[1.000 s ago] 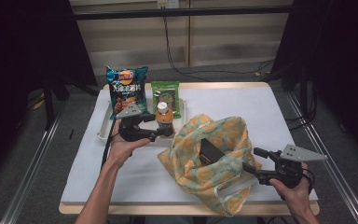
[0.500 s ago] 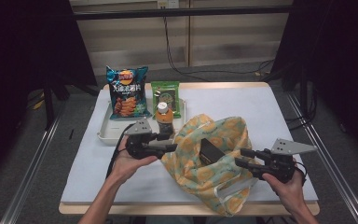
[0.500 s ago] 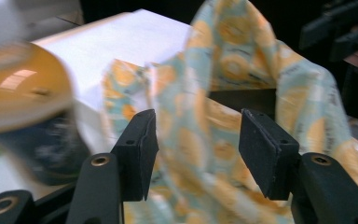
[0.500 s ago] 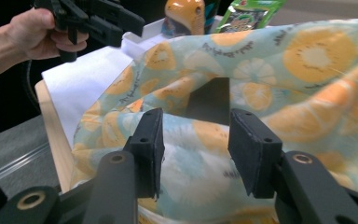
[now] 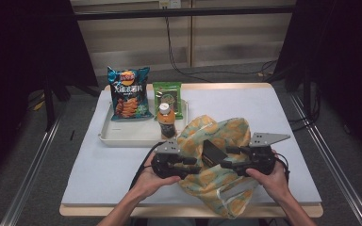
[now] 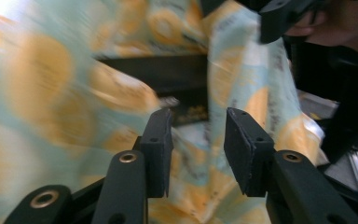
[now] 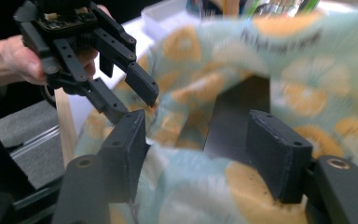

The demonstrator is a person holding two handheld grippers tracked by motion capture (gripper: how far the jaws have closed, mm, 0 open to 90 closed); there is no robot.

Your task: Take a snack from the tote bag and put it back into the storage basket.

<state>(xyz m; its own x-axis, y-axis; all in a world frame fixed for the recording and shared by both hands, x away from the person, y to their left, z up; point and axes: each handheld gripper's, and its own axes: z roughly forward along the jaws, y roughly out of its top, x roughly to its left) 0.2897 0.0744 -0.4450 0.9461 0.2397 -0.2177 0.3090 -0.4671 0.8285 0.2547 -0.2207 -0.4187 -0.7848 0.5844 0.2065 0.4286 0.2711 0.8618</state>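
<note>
A cloth bag [image 5: 226, 134] printed with orange fruit lies crumpled on the table's right half, a flat black item [image 5: 210, 151] showing in its mouth. My left gripper [image 5: 194, 165] points right at the bag's left edge. Its jaws have just been closing and stand apart, with a fold of the bag [image 6: 214, 93] between them and no pad pressing on it. My right gripper [image 5: 227, 159] points left over the bag. Its jaws have just been opening, and cloth [image 7: 191, 186] and the black item [image 7: 240, 112] lie between them. The left gripper [image 7: 137, 100] faces it across the mouth.
A white tray [image 5: 122, 139] at the back left holds a blue chip packet [image 5: 128, 94], a green packet [image 5: 168, 96] and an orange-capped bottle [image 5: 166, 120] just behind the bag. Bare white cover [image 5: 103, 174] lies at the front left. The table's wooden front edge [image 5: 122, 211] is near the forearms.
The left gripper has come from beside the tray and bottle, right and nearer, to the bag's edge. The right gripper has moved left onto the bag. The bag has bunched up.
</note>
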